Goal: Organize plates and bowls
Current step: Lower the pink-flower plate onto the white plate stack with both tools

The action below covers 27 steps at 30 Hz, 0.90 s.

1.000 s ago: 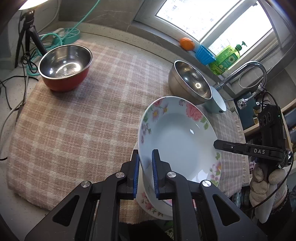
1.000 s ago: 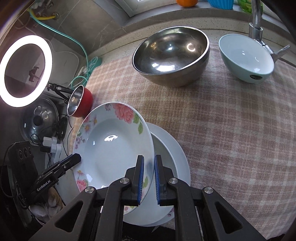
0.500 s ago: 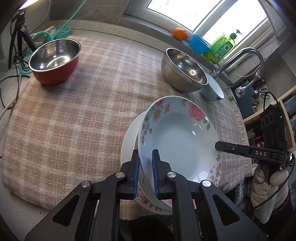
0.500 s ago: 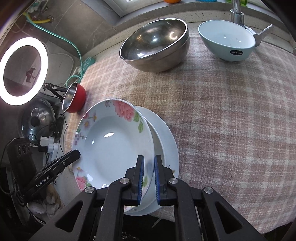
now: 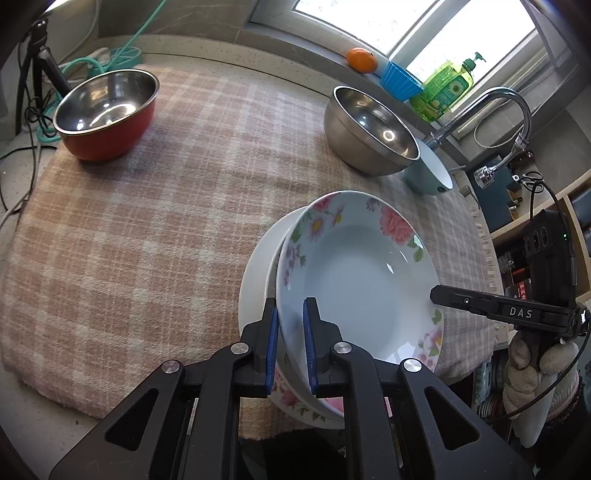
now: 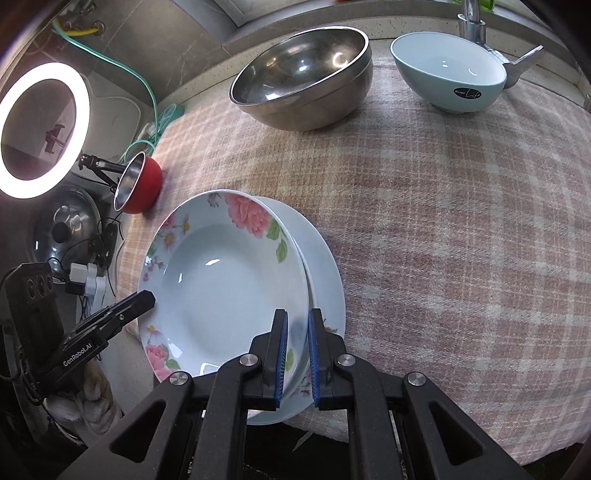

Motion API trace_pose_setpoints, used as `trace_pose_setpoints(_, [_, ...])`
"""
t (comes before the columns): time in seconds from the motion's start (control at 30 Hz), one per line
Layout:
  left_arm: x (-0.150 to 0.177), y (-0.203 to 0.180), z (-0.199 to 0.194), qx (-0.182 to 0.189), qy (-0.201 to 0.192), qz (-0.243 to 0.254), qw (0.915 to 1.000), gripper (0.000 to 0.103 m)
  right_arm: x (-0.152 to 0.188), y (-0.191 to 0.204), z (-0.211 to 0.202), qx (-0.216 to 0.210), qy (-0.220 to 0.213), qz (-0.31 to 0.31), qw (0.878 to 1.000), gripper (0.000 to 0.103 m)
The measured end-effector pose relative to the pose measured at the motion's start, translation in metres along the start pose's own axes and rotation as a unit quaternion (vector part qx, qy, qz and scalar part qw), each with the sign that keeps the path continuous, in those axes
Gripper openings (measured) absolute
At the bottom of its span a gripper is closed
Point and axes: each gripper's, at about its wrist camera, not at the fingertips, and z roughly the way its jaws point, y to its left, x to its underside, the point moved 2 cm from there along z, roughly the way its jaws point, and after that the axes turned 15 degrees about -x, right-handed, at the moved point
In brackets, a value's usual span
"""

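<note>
Checked cloth (image 5: 155,229) covers the counter (image 5: 229,48), bearing bowls.

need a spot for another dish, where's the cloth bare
Widest bare patch: mid cloth, between red bowl, steel bowl and plate stack. Also right of the stack, below the pale bowl. Crowded around the stack.

Floral plate over the plate stack

The flower-rimmed deep white plate (image 5: 354,273) sits tilted on the plain white plates (image 6: 325,266); steel, red and pale green bowls stand apart.

Bright window (image 5: 406,22) behind plaid-covered counter (image 5: 147,221)
</note>
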Motion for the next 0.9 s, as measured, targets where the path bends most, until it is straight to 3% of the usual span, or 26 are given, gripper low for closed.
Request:
trace_pose_setpoints(0.37, [0.001, -0.004, 0.002, -0.009, 0.002, 0.013, 0.9999, 0.011, 0.004, 0.003, 0.008, 0.033, 0.012, -0.021, 0.999, 0.010])
trace_pose_setpoints(0.9, [0.002, -0.009, -0.002, -0.029, -0.007, 0.049, 0.9984, 0.011, -0.001, 0.003, 0.016, 0.041, 0.021, -0.023, 0.999, 0.010])
